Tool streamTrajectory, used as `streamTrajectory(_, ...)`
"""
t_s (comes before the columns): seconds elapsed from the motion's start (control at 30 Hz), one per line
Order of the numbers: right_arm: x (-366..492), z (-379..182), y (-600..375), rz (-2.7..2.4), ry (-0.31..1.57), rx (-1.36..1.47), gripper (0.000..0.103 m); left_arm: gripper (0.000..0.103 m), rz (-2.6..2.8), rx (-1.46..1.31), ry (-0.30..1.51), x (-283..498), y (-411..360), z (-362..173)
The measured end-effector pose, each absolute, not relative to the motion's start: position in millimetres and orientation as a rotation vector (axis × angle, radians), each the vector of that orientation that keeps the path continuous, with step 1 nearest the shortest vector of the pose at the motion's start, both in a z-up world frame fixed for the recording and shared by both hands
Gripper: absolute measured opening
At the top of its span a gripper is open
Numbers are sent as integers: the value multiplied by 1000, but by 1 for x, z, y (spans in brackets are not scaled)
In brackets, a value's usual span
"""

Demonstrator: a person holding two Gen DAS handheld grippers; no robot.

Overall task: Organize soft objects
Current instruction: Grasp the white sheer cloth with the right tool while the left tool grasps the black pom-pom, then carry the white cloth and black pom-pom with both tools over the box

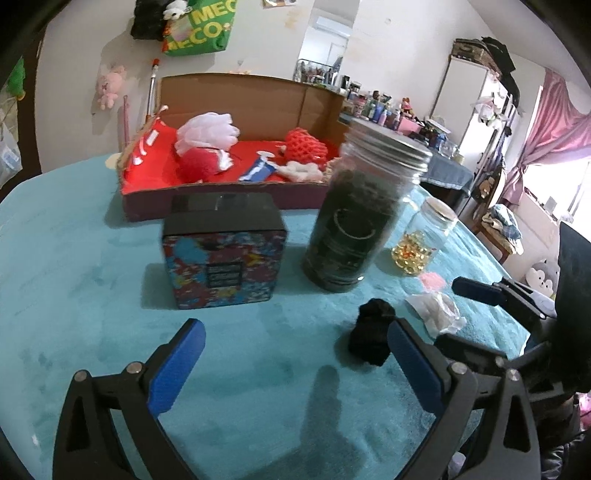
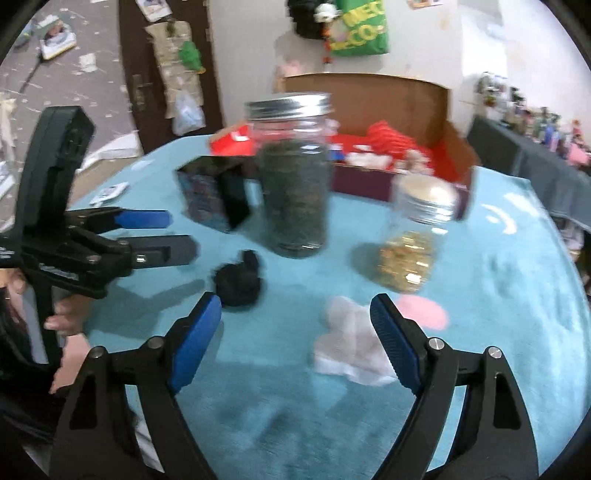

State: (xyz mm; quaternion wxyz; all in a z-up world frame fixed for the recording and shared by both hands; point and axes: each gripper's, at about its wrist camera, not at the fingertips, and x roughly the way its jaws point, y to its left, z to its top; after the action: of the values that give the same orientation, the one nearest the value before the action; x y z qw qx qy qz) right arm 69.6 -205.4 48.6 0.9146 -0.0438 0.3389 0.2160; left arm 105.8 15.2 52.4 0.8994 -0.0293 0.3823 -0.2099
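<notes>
My right gripper [image 2: 295, 317] gapes wide and empty over the white cloth [image 2: 351, 350] lying crumpled on the teal blanket [image 2: 498, 295]. It looks light and floppy, so I'd pinch its bunched middle. My left gripper [image 1: 295, 347] is also wide, with the black sock [image 1: 371, 339] against its right pad.

Daylight is glaring through a window [image 1: 554, 184] hung with pink curtains [image 1: 546, 122]; white walls [image 1: 74, 110] are carrying a green bag [image 1: 199, 29], and a dark door [image 2: 162, 74] is standing shut.
</notes>
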Motion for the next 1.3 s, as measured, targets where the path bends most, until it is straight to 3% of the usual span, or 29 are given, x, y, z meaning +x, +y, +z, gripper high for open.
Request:
streamTrajectory(0.17, 76, 38, -224, 288, 721, -66, 84, 100, -490, -36, 817, 104, -10, 45)
streamTrajectory(0.23, 77, 34, -231, 249, 719, -49, 83, 93, -500, -6, 814, 102, -21, 43)
streamTrajectory(0.3, 78, 31, -233, 266, 724, -25, 82, 60, -502, 34, 822, 101, -31, 41)
streamTrajectory(0.33, 79, 29, -232, 281, 730, -23, 73, 48, -519, 47, 841, 102, -37, 37)
streamTrajectory(0.37, 80, 28, -231, 293, 729, -26, 45, 30, -548, 34, 854, 102, -39, 35)
streamTrajectory(0.4, 79, 26, -229, 311, 732, -30, 32, 29, -550, 29, 847, 102, -39, 36)
streamTrajectory(0.53, 74, 29, -223, 365, 715, -26, 19, 25, -575, 9, 802, 94, -33, 47)
streamTrajectory(0.77, 67, 49, -212, 382, 636, -37, 19, 25, -549, 3, 795, 96, -24, 53)
streamTrajectory(1.3, 72, 39, -243, 312, 706, 9, 19, 25, -340, -57, 836, 96, 56, 46)
